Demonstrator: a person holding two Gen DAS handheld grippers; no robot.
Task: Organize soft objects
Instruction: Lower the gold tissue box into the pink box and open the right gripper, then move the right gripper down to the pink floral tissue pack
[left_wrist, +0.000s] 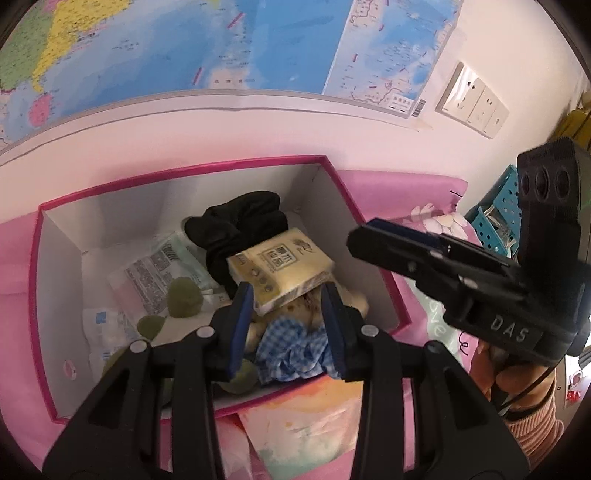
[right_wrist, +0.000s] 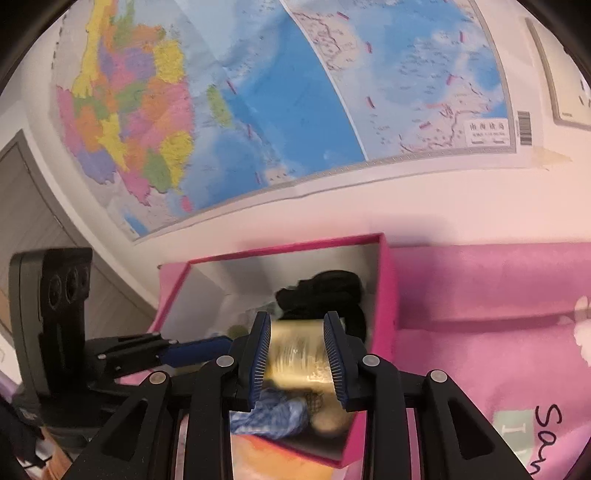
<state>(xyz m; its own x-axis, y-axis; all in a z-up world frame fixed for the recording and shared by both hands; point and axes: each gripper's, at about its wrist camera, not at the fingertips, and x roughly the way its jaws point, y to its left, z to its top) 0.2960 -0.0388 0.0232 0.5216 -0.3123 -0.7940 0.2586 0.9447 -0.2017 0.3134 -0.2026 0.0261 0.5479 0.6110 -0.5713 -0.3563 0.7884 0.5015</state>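
Two grippers: both hang over one pink-rimmed box (left_wrist: 364, 236) that sits on a pink bedspread (right_wrist: 491, 295).
Left gripper (left_wrist: 288, 325): jaws parted wide, blue pads apart, nothing between them; it hovers above the box's near end, over the yellow tissue pack (left_wrist: 280, 267) and the blue checked cloth (left_wrist: 291, 350).
Right gripper (right_wrist: 299, 360): in its own view the yellow tissue pack (right_wrist: 297, 350) fills the gap between its blue pads, but the pack is blurred. In the left wrist view the right gripper (left_wrist: 360, 236) reaches in from the right with its fingers drawn together, and the pack lies apart from it in the box. Whether it grips anything cannot be told.
Tissue pack: inside the box, tilted, resting on a black garment (left_wrist: 240, 225) and a tan plush toy (left_wrist: 354, 302).
Other contents: white printed packets (left_wrist: 155, 269) and green plush parts (left_wrist: 183, 297) on the left side of the box floor.
Box position: against the wall, beneath a coloured wall map (right_wrist: 258, 92).
Surroundings: wall switches (left_wrist: 474, 101) and a teal perforated basket (left_wrist: 495, 225) off to the right.
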